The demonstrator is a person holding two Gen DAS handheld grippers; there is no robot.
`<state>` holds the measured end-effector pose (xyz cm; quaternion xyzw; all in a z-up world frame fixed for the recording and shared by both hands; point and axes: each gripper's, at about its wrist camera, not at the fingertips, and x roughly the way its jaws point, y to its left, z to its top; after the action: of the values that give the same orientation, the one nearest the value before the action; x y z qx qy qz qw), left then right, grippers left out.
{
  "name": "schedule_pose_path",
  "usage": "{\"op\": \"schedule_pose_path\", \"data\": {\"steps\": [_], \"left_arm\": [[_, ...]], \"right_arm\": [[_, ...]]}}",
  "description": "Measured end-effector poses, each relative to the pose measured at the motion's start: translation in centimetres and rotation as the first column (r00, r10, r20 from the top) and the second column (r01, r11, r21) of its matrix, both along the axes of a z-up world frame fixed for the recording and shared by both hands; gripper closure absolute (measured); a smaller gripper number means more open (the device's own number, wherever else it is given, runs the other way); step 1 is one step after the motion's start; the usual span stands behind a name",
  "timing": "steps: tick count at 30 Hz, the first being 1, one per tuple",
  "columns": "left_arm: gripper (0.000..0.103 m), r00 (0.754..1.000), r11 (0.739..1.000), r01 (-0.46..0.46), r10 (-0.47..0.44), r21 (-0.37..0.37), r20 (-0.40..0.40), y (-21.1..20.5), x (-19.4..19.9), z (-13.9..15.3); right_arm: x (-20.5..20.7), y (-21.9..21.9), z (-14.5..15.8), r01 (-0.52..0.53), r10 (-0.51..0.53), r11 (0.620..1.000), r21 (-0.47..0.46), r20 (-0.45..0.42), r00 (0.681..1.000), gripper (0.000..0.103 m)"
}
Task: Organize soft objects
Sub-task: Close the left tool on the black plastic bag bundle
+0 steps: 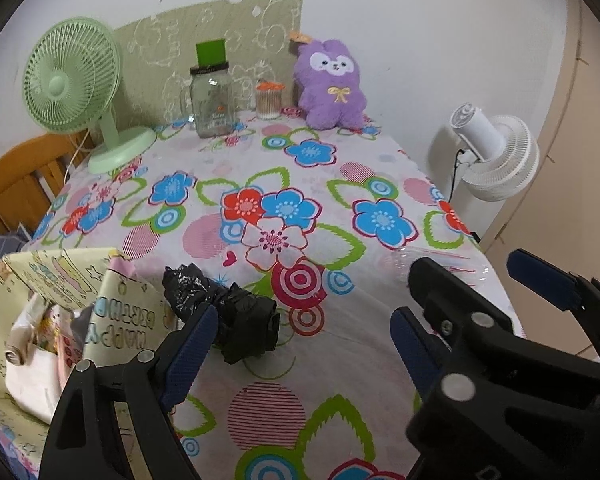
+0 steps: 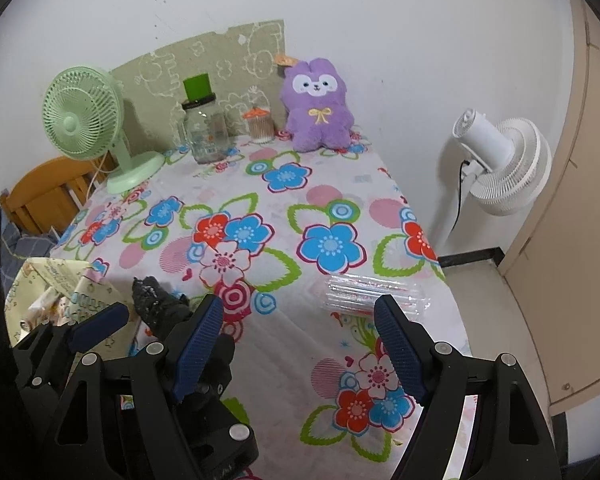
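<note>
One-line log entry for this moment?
left gripper open | right gripper open | black bag on table, untouched | purple plush at wall

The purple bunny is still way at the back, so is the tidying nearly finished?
Not nearly. The yellow gift bag already holds some things. Nothing is in hand: the left tool and right tool are open and empty. The black bundle, clear packet and purple bunny still wait.

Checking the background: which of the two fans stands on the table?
The green fan, beside the glass jar; the white fan stands on the floor beyond the table's edge.
</note>
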<state>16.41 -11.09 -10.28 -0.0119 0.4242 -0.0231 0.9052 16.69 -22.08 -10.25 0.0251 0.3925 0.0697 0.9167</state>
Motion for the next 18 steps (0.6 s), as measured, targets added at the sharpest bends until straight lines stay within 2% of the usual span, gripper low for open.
{"op": "schedule_pose_path", "data": {"steps": [13,18], "left_arm": [[0.015,0.994,0.995,-0.09,0.092,0.033,-0.063,0.9,2.4,-3.0],[0.023,0.99,0.994,-0.101,0.103,0.032,-0.093,1.2,3.1,-4.0]], "right_arm": [[2.6,0.3,-2.9,-0.007,0.006,1.0,-0.006,-0.069,0.998,0.022],[3.5,0.7,-3.8,-0.015,0.014,1.0,-0.008,-0.088,0.996,0.022]]}}
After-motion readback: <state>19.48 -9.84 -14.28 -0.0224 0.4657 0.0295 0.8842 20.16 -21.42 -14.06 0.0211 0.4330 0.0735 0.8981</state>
